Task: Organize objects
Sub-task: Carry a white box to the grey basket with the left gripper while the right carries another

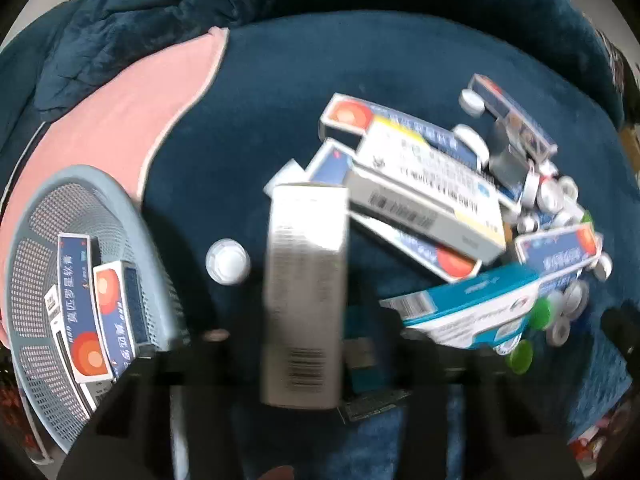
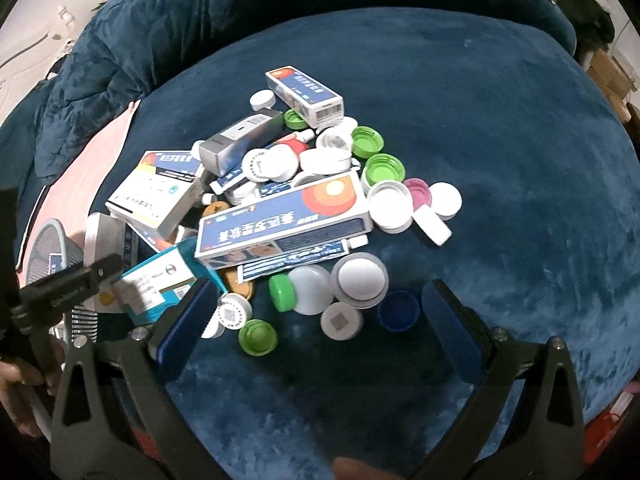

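My left gripper (image 1: 306, 344) is shut on a silver-white medicine box (image 1: 306, 280) and holds it upright above the blue blanket. A grey mesh basket (image 1: 36, 216) with several blue and orange boxes (image 1: 80, 304) sits at the lower left. A pile of medicine boxes (image 1: 424, 176) and bottle caps (image 1: 556, 196) lies to the right. My right gripper (image 2: 320, 332) is open and empty, low over the near edge of the pile, with white caps (image 2: 360, 276) and a blue cap (image 2: 400, 310) between its fingers (image 2: 454, 332). A large blue and orange box (image 2: 280, 216) tops the pile.
A pink cushion (image 1: 120, 120) lies behind the basket. A lone white cap (image 1: 228, 260) rests on the blanket (image 2: 500, 140) left of the held box. The left gripper and basket (image 2: 52, 240) show at the right wrist view's left edge. Cardboard boxes (image 2: 612, 76) stand at far right.
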`<action>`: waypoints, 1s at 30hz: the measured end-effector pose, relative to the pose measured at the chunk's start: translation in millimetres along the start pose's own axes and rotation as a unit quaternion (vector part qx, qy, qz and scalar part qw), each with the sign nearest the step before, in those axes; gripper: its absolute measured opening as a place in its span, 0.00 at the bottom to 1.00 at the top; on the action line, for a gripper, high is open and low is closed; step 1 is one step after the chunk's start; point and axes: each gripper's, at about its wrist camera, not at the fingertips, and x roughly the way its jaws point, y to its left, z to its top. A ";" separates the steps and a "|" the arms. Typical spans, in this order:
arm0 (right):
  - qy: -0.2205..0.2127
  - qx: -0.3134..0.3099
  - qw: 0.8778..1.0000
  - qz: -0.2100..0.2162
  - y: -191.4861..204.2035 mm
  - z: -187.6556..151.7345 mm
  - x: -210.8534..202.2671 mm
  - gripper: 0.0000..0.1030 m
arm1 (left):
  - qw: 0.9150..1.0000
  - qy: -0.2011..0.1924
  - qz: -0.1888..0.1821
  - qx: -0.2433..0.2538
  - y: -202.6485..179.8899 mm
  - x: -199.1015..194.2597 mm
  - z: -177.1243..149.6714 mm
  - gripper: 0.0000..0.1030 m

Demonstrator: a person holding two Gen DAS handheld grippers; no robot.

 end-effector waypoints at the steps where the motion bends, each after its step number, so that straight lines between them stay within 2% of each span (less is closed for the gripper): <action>1: -0.001 -0.001 1.000 -0.001 -0.1 0.0 0.2 1.00 | 1.000 -0.002 0.004 0.001 -0.1 -1.8 -1.4 0.35; 4: -0.010 -0.017 1.000 0.000 5.7 0.9 -2.0 1.00 | 1.000 -0.005 -0.021 -0.015 4.4 -12.2 -5.7 0.35; 6: -0.015 -0.038 0.999 0.005 15.7 2.2 -3.6 1.00 | 0.999 -0.023 -0.030 -0.019 5.8 -22.2 -9.0 0.35; 11: -0.018 -0.138 0.987 0.078 65.9 25.9 -1.7 1.00 | 0.998 -0.041 -0.028 -0.030 15.1 -41.7 0.0 0.35; 14: -0.004 -0.215 0.968 0.127 101.7 49.5 11.4 1.00 | 0.998 -0.046 -0.025 -0.032 21.3 -44.6 0.1 0.35; 16: 0.010 -0.261 0.957 0.128 120.5 63.3 26.4 1.00 | 0.998 -0.045 -0.023 -0.038 20.8 -40.7 -0.7 0.35; 20: 0.048 -0.325 0.930 0.162 148.0 75.9 53.5 1.00 | 0.997 -0.053 -0.017 -0.048 27.8 -42.0 1.7 0.35; 22: 0.075 -0.355 0.916 0.171 159.8 77.6 72.1 1.00 | 0.997 -0.055 -0.028 -0.056 31.9 -44.2 1.5 0.35; 27: 0.107 -0.393 0.897 0.173 173.5 74.3 98.8 1.00 | 0.995 -0.057 -0.040 -0.064 35.3 -46.4 3.3 0.35; 30: 0.115 -0.401 0.893 0.172 175.0 74.2 106.3 1.00 | 0.995 -0.057 -0.044 -0.066 35.7 -46.0 3.4 0.35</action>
